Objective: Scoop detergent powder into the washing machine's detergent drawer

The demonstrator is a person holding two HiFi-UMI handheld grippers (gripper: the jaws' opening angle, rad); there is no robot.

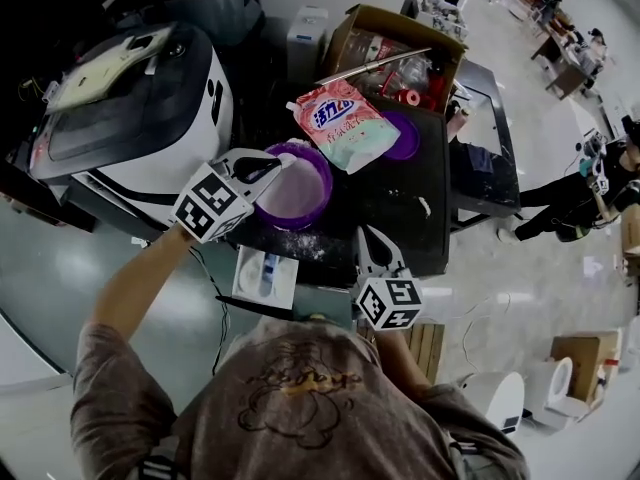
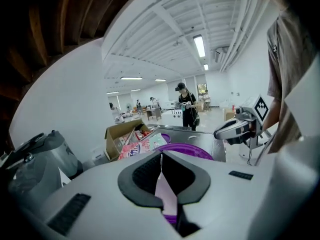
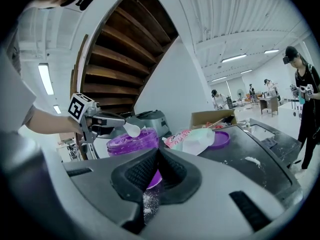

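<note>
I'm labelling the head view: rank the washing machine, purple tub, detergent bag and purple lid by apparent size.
1. White-and-black washing machine, clearly largest.
2. Round purple plastic tub and pink-and-white detergent bag: too alike to rank.
3. Flat purple lid, smallest, though the bag covers part of it.

Tub (image 1: 295, 183), centre of the head view: smooth, translucent purple plastic. Scoop (image 3: 132, 129): smooth white plastic. Detergent pouch (image 1: 343, 120): glossy printed film. Box (image 1: 395, 53), upper centre: matt brown cardboard. Table top (image 1: 400, 196): matt black, dusted with white powder. Washing machine (image 1: 130, 98), upper left: glossy white and black plastic. Floor (image 1: 560, 258): polished, reflective.
</note>
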